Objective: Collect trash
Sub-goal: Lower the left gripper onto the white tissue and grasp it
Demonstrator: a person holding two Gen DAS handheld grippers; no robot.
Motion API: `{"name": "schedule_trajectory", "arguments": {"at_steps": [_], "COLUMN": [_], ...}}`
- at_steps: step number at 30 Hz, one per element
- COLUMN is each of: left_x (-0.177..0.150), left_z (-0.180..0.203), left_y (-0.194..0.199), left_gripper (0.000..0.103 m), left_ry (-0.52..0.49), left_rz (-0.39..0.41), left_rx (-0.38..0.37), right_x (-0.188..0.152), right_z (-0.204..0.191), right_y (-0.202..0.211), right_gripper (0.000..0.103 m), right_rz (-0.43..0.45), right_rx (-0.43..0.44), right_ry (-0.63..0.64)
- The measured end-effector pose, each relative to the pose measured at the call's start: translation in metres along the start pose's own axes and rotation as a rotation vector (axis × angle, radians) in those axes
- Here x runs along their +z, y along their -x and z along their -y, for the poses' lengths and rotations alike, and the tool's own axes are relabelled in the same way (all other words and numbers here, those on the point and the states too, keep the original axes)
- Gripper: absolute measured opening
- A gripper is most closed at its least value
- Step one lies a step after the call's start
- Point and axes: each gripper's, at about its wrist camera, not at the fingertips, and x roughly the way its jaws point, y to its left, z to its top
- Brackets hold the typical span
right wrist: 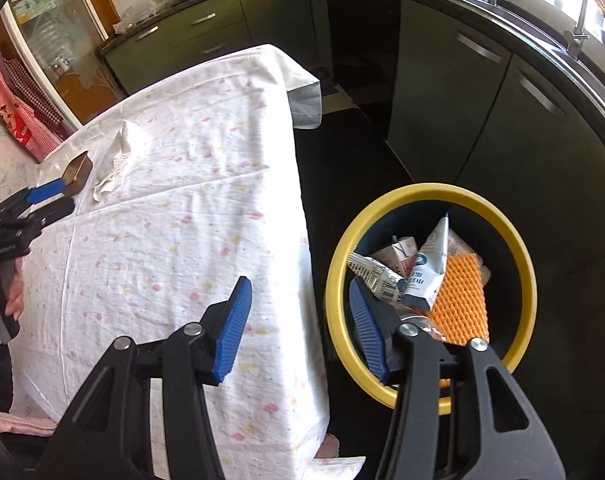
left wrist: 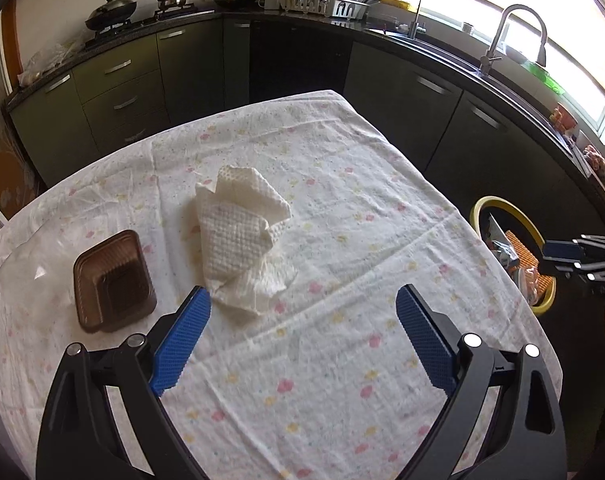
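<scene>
The left hand-held gripper [left wrist: 302, 300] hangs over the near part of the counter [left wrist: 342, 208] with its blue-padded fingers [left wrist: 182, 336] spread wide and nothing between them. Its left fingertip sits just beside the near corner of a crumpled white paper towel [left wrist: 242, 236], which lies on the flowered cloth near the middle of the counter; whether the pad touches the paper cannot be told. Left of the towel, close to it but apart, a brown plastic tray [left wrist: 114, 280] rests open side up on the cloth.

The right hand-held gripper [right wrist: 302, 304] is held off the right edge of the counter, its fingers parted wide and gripping nothing. One finger [right wrist: 234, 328] shows over the hanging cloth, the other over the yellow-rimmed trash bin [right wrist: 522, 264] that stands on the dark floor just beside the counter. Inside the bin lie white cartons [right wrist: 426, 276] and an orange foam net [right wrist: 460, 300].

From the right wrist view, the left hand-held gripper shows at the far left edge with the brown tray just past its tip. Dark green cabinets [left wrist: 114, 92] run behind the counter, with a lidded wok [left wrist: 110, 10], a dish rack [left wrist: 322, 2] and a faucet [left wrist: 518, 32] along the top under a bright window.
</scene>
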Motion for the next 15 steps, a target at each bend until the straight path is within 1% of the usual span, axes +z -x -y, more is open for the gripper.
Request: {"name": "schedule_trajectory", "arguments": {"at_steps": [5, 9, 15], "left_x": [0.021, 0.028, 0.033], "left_z": [-0.009, -0.018, -0.026], "left_y": [-0.035, -0.050, -0.068], "left_gripper": [0.093, 0.093, 0.093], "left_ry": [0.041, 0.072, 0.101], "left_rz": [-0.023, -0.032, -0.058], "left_rx": [0.068, 0.101, 0.109], "right_x": [-0.004, -0.004, -0.002], "right_z": [-0.002, 0.000, -0.002], "right_y": [-0.003, -0.006, -0.011], "right_gripper": [0.049, 0.049, 0.050], "right_rz": [-0.002, -0.006, -0.010], "right_rx": [0.029, 0.041, 0.057], "right_ry": [0.003, 0.002, 0.008]}}
